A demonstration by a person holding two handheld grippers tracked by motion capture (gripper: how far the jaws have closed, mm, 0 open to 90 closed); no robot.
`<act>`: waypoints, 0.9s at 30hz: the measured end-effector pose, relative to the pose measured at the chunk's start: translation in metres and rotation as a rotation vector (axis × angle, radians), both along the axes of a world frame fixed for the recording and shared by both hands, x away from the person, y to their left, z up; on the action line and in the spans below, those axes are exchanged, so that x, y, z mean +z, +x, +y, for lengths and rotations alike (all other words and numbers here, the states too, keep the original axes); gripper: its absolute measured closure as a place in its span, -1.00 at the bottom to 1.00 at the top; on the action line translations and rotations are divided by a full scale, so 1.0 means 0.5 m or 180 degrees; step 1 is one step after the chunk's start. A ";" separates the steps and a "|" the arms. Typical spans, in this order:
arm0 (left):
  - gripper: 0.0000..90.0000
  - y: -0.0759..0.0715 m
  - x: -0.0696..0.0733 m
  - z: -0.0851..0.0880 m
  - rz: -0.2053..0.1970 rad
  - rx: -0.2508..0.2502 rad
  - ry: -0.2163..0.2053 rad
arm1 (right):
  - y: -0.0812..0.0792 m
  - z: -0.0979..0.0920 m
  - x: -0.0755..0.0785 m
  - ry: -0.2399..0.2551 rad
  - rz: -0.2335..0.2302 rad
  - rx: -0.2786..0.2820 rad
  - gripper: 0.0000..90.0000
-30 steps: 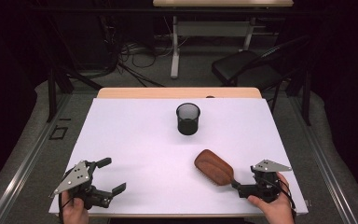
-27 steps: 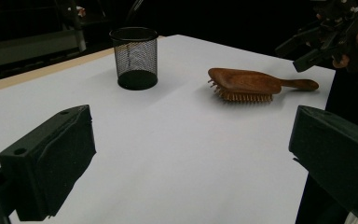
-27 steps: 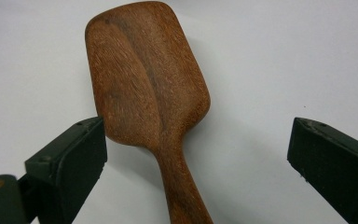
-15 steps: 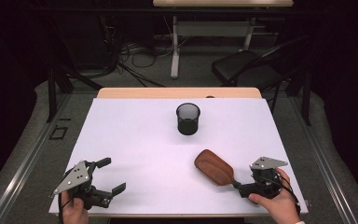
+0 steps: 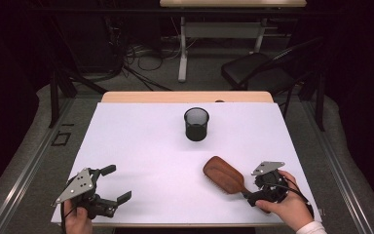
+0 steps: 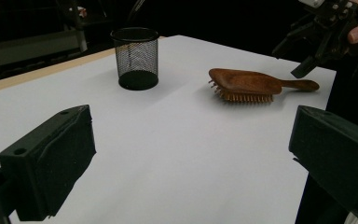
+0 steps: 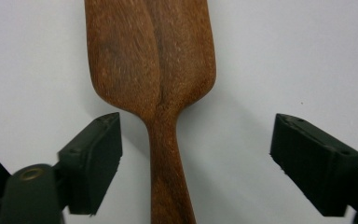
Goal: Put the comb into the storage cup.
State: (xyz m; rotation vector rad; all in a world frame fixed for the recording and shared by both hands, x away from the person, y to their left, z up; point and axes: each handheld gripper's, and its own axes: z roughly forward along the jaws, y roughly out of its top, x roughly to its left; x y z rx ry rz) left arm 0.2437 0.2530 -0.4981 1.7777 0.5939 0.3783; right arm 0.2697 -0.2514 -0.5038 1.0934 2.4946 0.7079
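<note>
my right tool (image 5: pixel 251 196) has slid in over the hairbrush (image 5: pixel 224 174) handle, jaws spread astride it, untouched; i'd close next. brush lies at 4 o'clock on the tabletop (image 5: pixel 141 141). left tool (image 5: pixel 115 184) spread, idle.

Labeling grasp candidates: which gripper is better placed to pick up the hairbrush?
Right. The right gripper is open with its jaws on either side of the hairbrush handle, not yet touching. The left gripper, also open, sits at the opposite near corner of the table, well away.
</note>
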 end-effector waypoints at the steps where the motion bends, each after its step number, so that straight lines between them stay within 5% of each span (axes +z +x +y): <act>1: -0.99 0.000 0.000 0.000 0.0009 -0.0010 0.0002 | 0.003 0.000 0.000 -0.0034 0.0026 0.0057 -0.51; 19: -0.99 0.000 -0.001 -0.001 0.0014 -0.0012 0.0000 | 0.025 0.033 -0.018 -0.0403 0.0431 0.0410 -0.09; 27: -0.99 0.001 -0.002 -0.002 0.0010 -0.0019 0.0000 | 0.033 0.048 -0.031 -0.0486 0.0498 0.0390 -0.06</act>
